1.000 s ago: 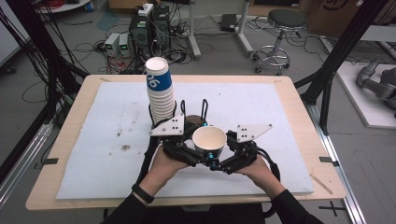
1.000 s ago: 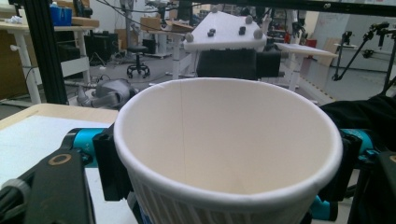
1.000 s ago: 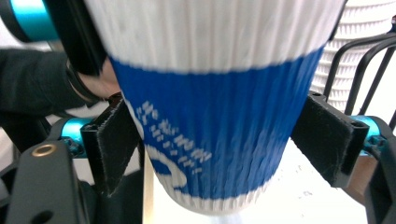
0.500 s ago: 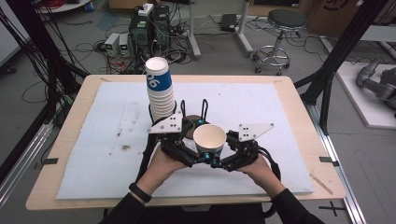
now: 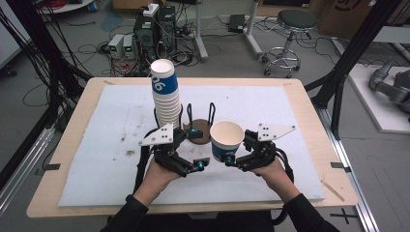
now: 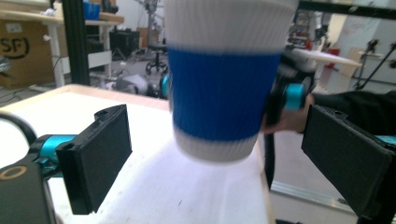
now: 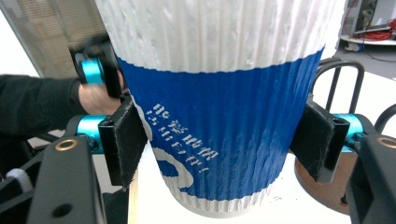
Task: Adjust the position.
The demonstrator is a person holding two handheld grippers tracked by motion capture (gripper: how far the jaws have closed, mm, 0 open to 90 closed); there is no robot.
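The top cup of the cup stack (image 5: 165, 92) on the worktop bears a white "96" on its blue band. The held paper cup (image 7: 219, 107) carries white printed characters, too blurred to read. A cardboard box (image 6: 16, 51) beyond the worktop shows "SF".

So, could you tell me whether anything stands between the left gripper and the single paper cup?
Nothing visible does. The left gripper is open, its jaws having just been opening, and the paper cup hangs in the open gap before it, clear of both pads. The right gripper holds the cup, shut on its sides.
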